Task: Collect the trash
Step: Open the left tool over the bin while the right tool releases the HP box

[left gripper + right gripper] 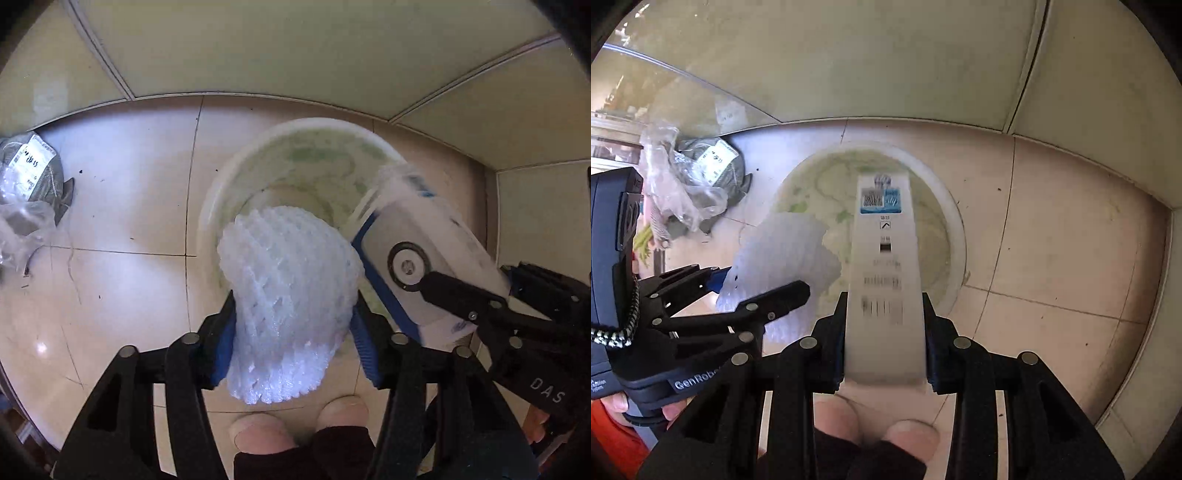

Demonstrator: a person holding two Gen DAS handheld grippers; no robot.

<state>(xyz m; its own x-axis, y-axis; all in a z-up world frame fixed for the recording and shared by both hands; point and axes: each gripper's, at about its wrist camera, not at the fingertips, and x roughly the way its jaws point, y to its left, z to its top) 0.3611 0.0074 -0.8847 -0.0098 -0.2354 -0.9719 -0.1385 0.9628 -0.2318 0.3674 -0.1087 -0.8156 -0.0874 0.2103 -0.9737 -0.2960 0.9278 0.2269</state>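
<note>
**Two pieces of trash held over the bin**

The foam net [288, 306] is clamped between the jaws of the left gripper [293, 332], hanging above the near rim of the white bin [221, 184], part over the opening and part over the floor [122, 206]. Just beside it on the right, the white carton [884, 280] is pinched by its sides in the jaws of the right gripper [885, 339], its printed end pointing over the middle of the bin. Both items look blurred, so they may be in motion. The bin stands on the tiled floor near the wall corner; its inside looks stained green, and no trash can be made out in it.

This looks like the drop step. The next move would call for bringing both loads fully over the opening, then spreading the jaws so each falls inside; the net sits closest to the rim and could spill outside.

More trash, a grey parcel [716, 166] and crumpled plastic [672, 192], lies on the floor well to the left, by the wall.
</note>
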